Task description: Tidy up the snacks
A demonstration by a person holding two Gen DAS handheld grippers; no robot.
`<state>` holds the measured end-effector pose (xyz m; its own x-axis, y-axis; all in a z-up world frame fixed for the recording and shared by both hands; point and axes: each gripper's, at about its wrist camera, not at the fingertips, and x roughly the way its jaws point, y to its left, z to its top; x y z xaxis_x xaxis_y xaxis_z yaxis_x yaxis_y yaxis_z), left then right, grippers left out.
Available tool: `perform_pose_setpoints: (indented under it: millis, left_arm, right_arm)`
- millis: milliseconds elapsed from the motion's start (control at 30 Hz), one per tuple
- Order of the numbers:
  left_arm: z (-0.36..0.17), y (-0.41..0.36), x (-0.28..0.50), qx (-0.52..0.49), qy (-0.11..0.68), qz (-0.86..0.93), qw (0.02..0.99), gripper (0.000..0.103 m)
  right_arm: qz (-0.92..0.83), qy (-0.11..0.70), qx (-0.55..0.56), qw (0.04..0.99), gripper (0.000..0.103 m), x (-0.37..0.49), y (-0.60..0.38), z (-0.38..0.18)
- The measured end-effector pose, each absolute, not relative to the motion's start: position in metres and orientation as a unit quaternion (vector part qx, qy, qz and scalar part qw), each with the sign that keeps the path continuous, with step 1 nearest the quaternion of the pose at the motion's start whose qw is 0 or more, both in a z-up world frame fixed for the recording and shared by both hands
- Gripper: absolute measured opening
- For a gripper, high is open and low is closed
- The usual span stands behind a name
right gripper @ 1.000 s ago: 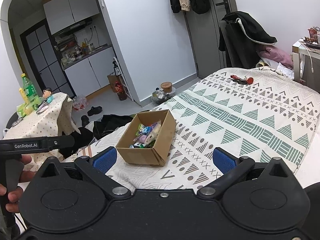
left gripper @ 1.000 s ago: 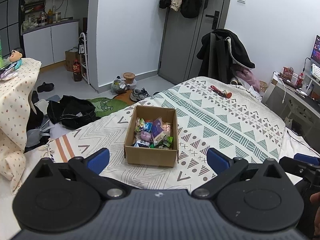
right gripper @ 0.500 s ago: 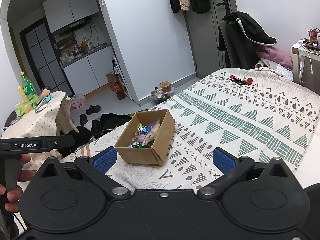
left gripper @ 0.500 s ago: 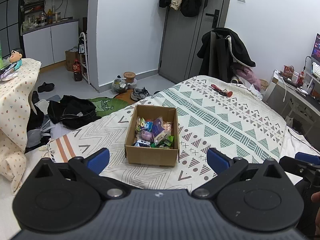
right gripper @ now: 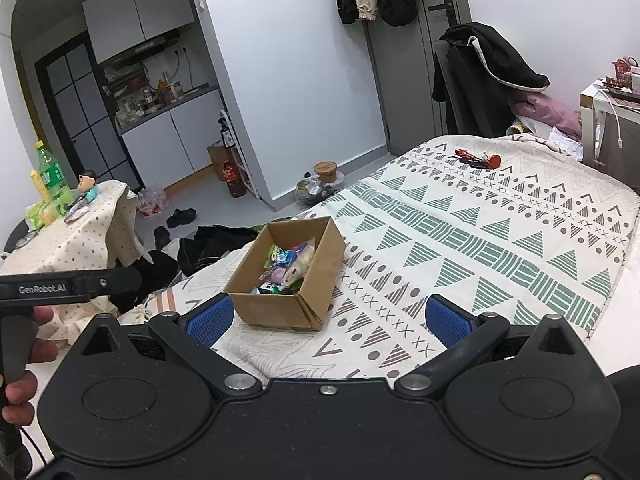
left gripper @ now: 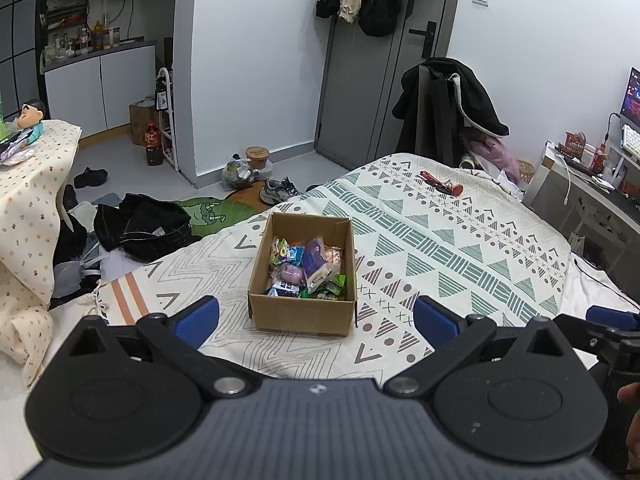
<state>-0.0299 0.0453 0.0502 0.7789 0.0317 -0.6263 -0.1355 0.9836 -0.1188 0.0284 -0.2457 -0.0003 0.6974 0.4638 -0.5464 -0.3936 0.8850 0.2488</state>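
You've got a matt brown cardboard box [left gripper: 304, 312] on the printed woven cloth bedspread [left gripper: 460, 248]; inside the box, glossy plastic snack wrappers [left gripper: 306, 266]; gripper pads [right gripper: 210, 318] ribbed blue rubber

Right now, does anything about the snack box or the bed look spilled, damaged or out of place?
Nothing spilled: the snacks all lie inside the open cardboard box, upright on the bedspread. Only oddity: a small red and black item loose at the bed's far end.

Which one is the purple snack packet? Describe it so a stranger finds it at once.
On the patterned bedspread sits an open cardboard box. Among its wrappers, the purple packet stands near the middle, the only deep purple one there.
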Motion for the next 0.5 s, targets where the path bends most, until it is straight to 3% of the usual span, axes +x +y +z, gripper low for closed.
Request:
perform_pose_setpoints:
  millis: [500]
  left_arm:
    - [0.0407,0.0377,-0.0250,-0.072,0.339,0.038,0.937,0.103]
  right_arm:
    - [0.231,0.311,0.043,0.921,0.103,0.0274,-0.2413,-0.0064]
